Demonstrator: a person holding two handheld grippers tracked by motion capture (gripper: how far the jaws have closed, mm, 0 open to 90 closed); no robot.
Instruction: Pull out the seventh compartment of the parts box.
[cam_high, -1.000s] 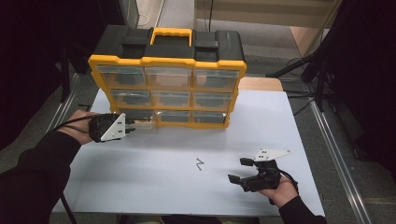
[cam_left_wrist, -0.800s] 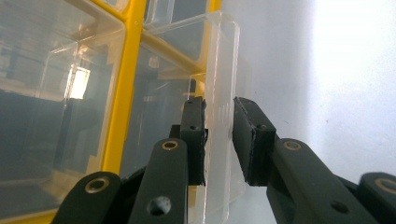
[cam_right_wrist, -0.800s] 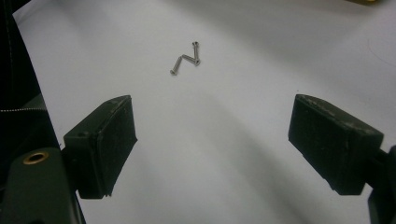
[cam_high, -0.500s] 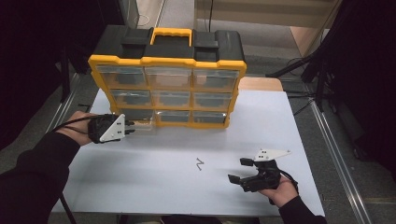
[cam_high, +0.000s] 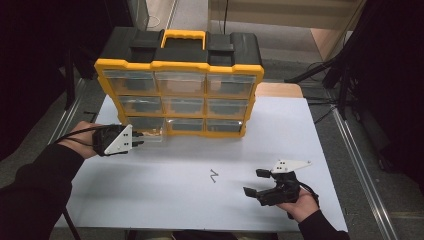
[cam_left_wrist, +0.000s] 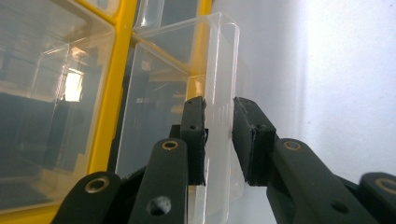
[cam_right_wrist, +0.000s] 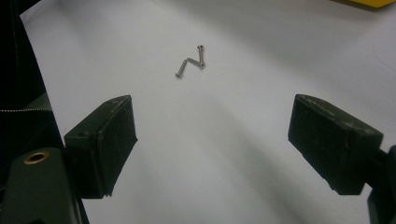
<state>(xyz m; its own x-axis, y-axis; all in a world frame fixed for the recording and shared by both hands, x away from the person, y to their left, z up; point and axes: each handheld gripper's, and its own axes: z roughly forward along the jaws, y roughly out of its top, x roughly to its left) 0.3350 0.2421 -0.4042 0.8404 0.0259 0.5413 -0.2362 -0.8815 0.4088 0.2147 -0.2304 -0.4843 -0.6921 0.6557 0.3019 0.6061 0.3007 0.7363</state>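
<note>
On the white table (cam_high: 165, 200), seen from the high view, the left gripper (cam_high: 141, 141) lies level with its jaws clamped on the front lip of a clear plastic drawer (cam_high: 151, 135), which stands pulled partway out of the bottom-left slot of the yellow-framed organiser case with a black back and yellow handle (cam_high: 180, 65) just ahead of that gripper. Well apart from it, near the table's front right, the right gripper (cam_high: 259, 184) rests low in the person's hand with its jaws spread and nothing between them; three small silver screws (cam_high: 214, 176) lie on the bare table just beyond its jaw tips, toward the left gripper. In the left gripper view, the two black pads (cam_left_wrist: 194, 135) press on either side of the drawer's thin transparent front wall (cam_left_wrist: 219, 116), with the case's yellow frame (cam_left_wrist: 109, 93) close on the left. In the right gripper view, the wide-apart jaws frame the white surface, and the screws (cam_right_wrist: 191, 63) sit in a loose zigzag straight ahead, touching neither pad.
</note>
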